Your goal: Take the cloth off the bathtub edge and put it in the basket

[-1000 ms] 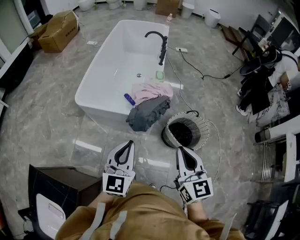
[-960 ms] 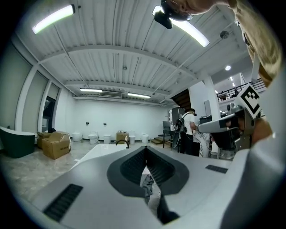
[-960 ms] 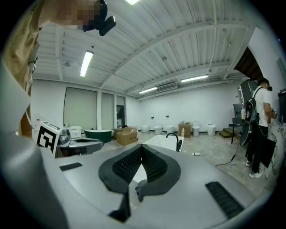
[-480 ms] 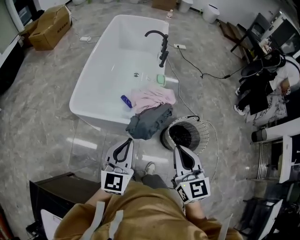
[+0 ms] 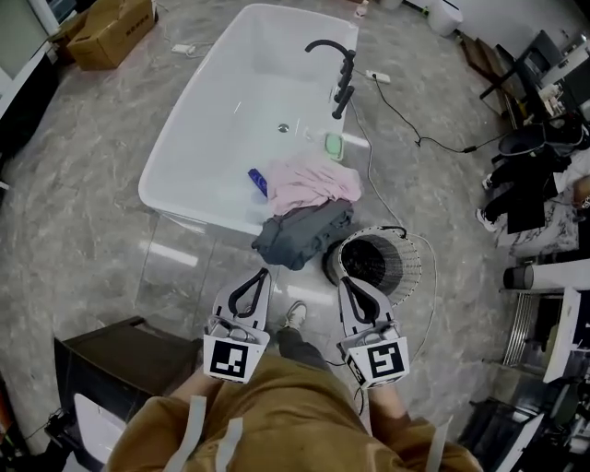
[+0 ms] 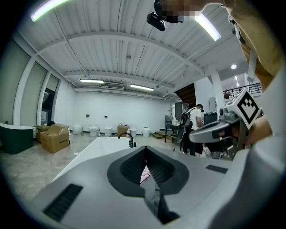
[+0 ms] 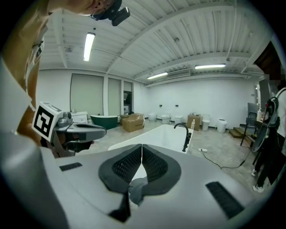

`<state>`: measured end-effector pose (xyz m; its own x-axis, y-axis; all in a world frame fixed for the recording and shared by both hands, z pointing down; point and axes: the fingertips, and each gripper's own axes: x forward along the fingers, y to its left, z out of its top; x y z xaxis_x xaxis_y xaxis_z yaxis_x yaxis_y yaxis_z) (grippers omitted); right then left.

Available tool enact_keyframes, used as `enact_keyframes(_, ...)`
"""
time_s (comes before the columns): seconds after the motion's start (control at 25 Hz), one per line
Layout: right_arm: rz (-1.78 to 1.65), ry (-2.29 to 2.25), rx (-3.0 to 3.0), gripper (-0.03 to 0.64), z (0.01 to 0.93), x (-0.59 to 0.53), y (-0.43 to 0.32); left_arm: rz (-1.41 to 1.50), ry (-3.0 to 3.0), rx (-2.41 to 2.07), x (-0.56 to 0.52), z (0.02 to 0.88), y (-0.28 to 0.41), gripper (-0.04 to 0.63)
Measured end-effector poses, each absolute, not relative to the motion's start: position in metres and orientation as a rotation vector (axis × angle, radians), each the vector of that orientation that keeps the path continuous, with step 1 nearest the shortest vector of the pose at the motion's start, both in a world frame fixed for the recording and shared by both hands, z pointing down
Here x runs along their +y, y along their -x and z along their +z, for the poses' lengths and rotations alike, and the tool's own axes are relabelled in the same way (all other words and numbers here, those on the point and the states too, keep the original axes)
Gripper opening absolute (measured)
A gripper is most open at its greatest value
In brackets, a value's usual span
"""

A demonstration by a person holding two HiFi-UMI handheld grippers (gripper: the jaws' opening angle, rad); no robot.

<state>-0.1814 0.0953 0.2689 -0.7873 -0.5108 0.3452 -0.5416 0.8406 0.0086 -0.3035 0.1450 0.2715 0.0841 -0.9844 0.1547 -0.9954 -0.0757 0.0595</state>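
Observation:
A pink cloth lies bunched on the near edge of the white bathtub. A grey cloth hangs over that same edge just below it. The round wire basket stands on the floor right of the grey cloth. My left gripper is shut and empty, a little short of the grey cloth. My right gripper is shut and empty too, near the basket's left rim. In the left gripper view the closed tips aim at the tub, with pink and grey cloth showing behind them. The right gripper also faces the tub.
A black faucet, a green soap and a blue item are on the tub. A black cable runs over the floor at right. A dark box stands lower left, a cardboard box upper left. A shoe shows between the grippers.
Both grippers have come forward toward the tub and basket, which now lie closer. A shoe has stepped in between them. Both stay shut.

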Motion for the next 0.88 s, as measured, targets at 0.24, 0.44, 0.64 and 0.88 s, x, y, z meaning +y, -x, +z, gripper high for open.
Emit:
enact_keyframes(0.24, 0.035, -0.617, -2.618, 0.045, 0.312, 0.076, 0.201, 0.109, -2.157, -2.012, 0.133, 0.297, 0.302, 0.006)
enact_keyframes(0.44, 0.031, -0.515, -2.513, 0.166, 0.383, 0.051, 0.214, 0.151, -2.097, -2.006, 0.124, 0.326, 0.309, 0.006)
enact_keyframes(0.64, 0.046, -0.469, -2.475, 0.209, 0.448, 0.025, 0.227, 0.25, -2.096, -2.001, 0.105, 0.362, 0.311, 0.006)
enact_keyframes(0.88, -0.033, -0.377, -2.388, 0.244, 0.514, 0.013, 0.231, 0.291, -2.084, -1.998, 0.083, 0.398, 0.31, 0.006)
